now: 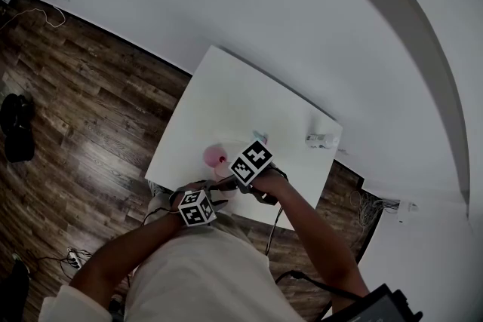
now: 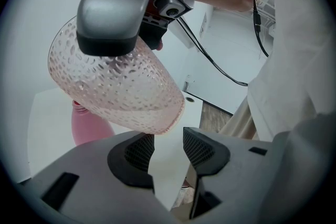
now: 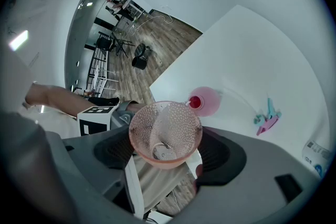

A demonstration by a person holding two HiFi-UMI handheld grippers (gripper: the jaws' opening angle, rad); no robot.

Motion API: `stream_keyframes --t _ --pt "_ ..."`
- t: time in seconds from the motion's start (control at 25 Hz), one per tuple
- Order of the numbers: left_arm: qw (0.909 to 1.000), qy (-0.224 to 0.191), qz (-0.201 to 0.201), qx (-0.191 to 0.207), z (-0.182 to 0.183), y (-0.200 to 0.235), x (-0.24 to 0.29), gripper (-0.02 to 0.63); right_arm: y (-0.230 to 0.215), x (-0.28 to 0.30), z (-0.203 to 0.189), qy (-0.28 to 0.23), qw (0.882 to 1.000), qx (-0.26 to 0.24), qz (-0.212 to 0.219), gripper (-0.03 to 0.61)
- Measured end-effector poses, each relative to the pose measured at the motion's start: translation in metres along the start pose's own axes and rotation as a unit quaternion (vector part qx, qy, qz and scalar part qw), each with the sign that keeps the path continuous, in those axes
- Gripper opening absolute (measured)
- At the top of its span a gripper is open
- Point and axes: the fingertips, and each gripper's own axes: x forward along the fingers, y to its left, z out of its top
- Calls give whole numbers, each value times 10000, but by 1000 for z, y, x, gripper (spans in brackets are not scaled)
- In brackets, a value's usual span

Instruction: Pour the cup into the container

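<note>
Nothing legible to call out here, not one word or number. The left gripper (image 2: 168, 148) carries a marker cube (image 1: 197, 208) and the right gripper (image 3: 167, 153) carries a second marker cube (image 1: 251, 161), and both show only black-and-white square patterns, no letters or digits. Over at the far corner of the table (image 1: 226, 102), a small white item (image 3: 315, 156) has blue print on it, too small and blurred to read.

Overhead; gripper views close on cup (image 2: 118, 89)
</note>
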Motion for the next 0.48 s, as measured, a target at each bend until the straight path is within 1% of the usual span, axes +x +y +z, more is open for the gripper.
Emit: stream_keyframes --t 0.48 --pt "10000 -38 26 -26 1 -1 -2 183 1 0 1 63 10000 45 16 376"
